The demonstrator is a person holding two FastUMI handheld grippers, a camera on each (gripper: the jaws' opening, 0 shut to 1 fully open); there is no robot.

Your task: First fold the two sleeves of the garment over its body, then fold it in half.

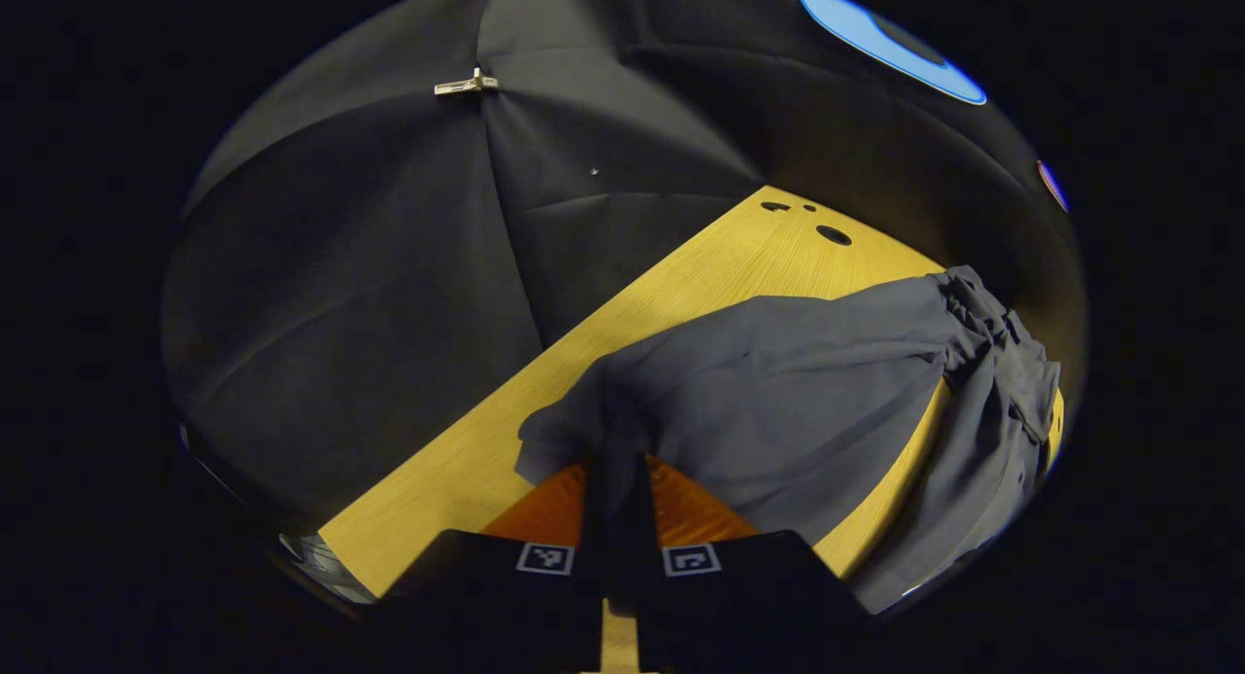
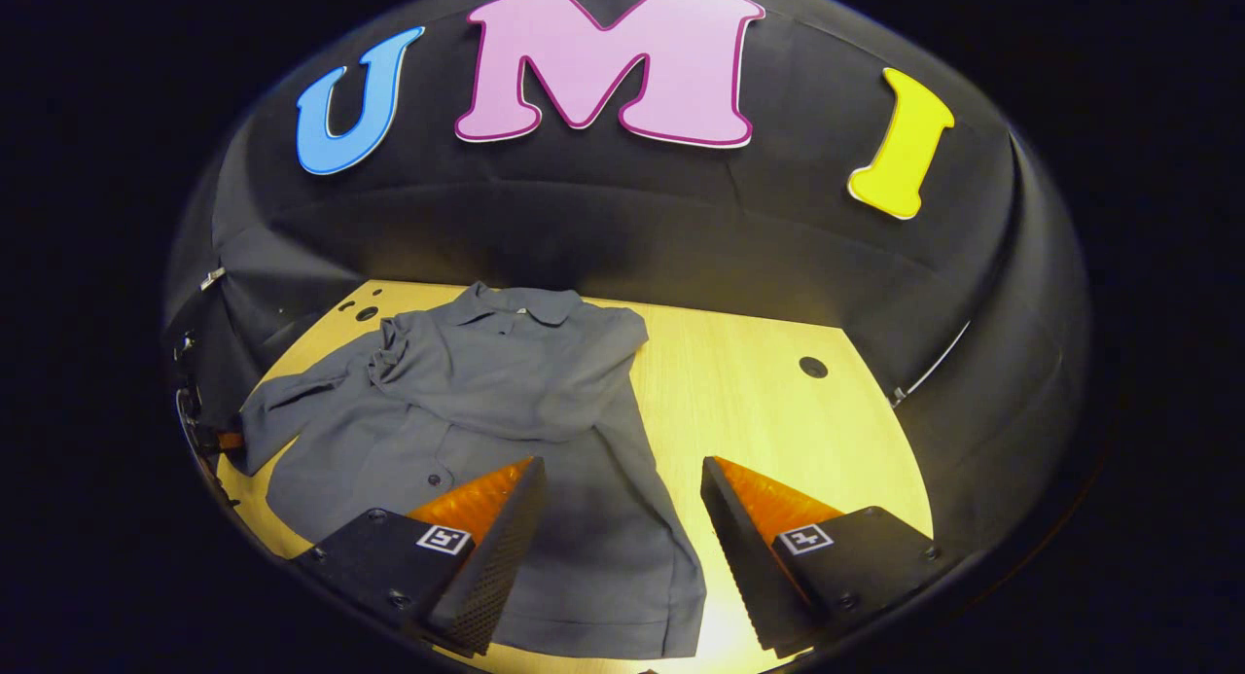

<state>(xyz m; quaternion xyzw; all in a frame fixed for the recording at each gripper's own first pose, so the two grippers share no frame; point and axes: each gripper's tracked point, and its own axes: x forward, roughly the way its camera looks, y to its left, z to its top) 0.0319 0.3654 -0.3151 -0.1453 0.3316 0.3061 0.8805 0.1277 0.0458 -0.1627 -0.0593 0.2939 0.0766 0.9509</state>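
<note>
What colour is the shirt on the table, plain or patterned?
Plain dark grey, no pattern. The shirt shows best in the right gripper view.

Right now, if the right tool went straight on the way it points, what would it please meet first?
Probably the grey shirt: the open right tool points over its lower hem on the wooden table. Depth is unclear.

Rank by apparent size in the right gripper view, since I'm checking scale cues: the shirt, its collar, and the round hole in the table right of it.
1. shirt
2. collar
3. hole
</note>
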